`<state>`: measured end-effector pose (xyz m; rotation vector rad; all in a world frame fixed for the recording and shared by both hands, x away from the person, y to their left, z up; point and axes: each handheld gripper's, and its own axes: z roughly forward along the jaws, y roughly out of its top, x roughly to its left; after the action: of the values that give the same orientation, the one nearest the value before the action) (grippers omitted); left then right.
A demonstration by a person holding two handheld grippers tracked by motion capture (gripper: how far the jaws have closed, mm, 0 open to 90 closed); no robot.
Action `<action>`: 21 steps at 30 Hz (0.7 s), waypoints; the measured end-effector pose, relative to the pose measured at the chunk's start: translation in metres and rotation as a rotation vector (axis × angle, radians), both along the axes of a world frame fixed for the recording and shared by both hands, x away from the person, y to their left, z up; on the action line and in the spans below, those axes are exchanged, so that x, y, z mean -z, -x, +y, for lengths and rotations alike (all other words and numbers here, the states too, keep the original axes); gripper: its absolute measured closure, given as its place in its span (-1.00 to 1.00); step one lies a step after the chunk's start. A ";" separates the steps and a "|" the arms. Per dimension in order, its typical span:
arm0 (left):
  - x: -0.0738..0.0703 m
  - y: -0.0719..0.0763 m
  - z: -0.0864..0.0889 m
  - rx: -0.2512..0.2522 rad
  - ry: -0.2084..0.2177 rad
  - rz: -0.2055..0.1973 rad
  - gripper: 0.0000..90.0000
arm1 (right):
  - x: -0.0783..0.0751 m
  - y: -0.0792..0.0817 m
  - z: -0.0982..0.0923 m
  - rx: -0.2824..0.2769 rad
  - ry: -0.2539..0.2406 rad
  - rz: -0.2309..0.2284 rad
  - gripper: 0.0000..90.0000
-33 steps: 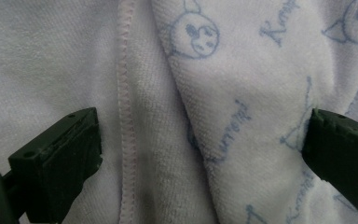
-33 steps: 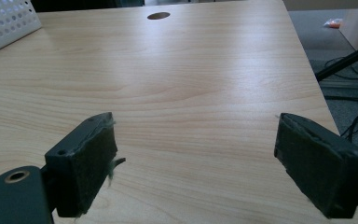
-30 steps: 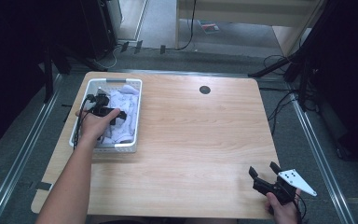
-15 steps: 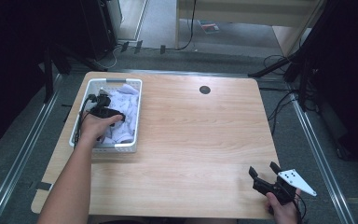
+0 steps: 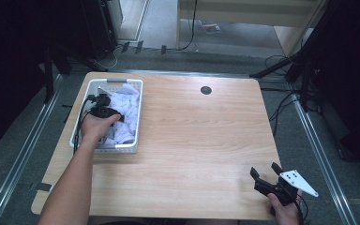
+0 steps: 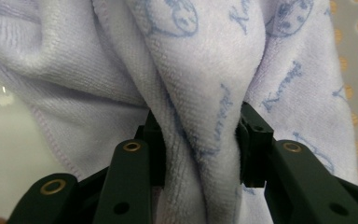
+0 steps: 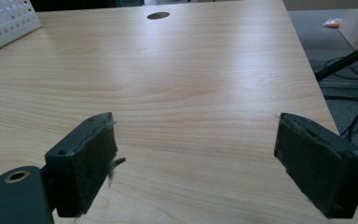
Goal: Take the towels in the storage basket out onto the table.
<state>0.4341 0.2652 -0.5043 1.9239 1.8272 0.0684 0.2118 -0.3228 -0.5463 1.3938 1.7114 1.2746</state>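
Setting: wooden bench (image 5: pixel 192 140); white perforated basket (image 5: pixel 136 101) at its far left, seen from the high view.
Thing in hand: pale lilac towel (image 6: pixel 200 93), terry cloth with blue printed figures and lettering, lying bunched inside the basket.
Left gripper (image 6: pixel 198 140): down in the basket; its jaws have just been closing, and the left gripper view shows both pads pressed on a raised fold of the towel, cloth squeezed between them.
Right gripper (image 7: pixel 196 163): at the bench's near right corner, jaws spread wide, nothing between them; bare wood ahead of it, well apart from the basket.
Handling, judged: soft, limp and light; it will drape and trail from whatever point is pinched, not lift as one piece. Pile gives good friction, so slip seems unlikely.
Where to hold, judged: the present pinch on a thick doubled fold looks sound; a hem or corner would suit spreading better.
Risk, judged: hanging cloth could catch on the basket rim on the way out; the light basket may shift.
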 end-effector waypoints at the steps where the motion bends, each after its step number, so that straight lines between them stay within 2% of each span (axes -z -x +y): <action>1: 0.000 0.000 0.000 0.000 0.000 0.000 0.46 | 0.000 0.000 0.000 0.000 0.000 0.000 -0.71; 4: -0.007 0.002 -0.002 0.009 -0.017 -0.020 0.46 | 0.000 0.000 0.000 -0.001 -0.001 0.000 -0.71; 7: -0.012 0.004 -0.002 0.005 -0.015 -0.038 0.46 | 0.000 0.000 0.000 -0.003 0.002 0.001 -0.71; 8: -0.019 0.006 -0.002 0.000 -0.016 -0.059 0.46 | 0.000 0.000 0.000 -0.004 0.002 0.000 -0.71; 11: -0.031 0.009 -0.002 -0.015 -0.013 -0.088 0.46 | 0.000 0.000 0.000 -0.002 0.003 0.001 -0.71; 12: -0.031 0.009 -0.002 -0.015 -0.013 -0.088 0.46 | 0.000 0.000 0.000 -0.001 0.003 0.000 -0.71; 15: -0.045 0.012 -0.001 -0.015 -0.019 -0.109 0.46 | 0.000 0.000 0.000 -0.001 0.004 0.000 -0.71; 16: -0.054 0.013 0.000 -0.013 -0.015 -0.124 0.46 | 0.000 0.000 0.001 -0.001 0.004 0.003 -0.71; 20: -0.066 0.015 -0.001 -0.012 -0.017 -0.148 0.46 | 0.000 -0.001 0.001 0.000 0.006 0.005 -0.71; 21: -0.072 0.017 -0.003 -0.009 -0.024 -0.157 0.46 | 0.000 0.000 0.001 0.001 0.007 0.003 -0.71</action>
<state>0.4175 0.2621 -0.4319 1.8711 1.7386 0.2381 0.2121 -0.3222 -0.5463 1.3935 1.7157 1.2657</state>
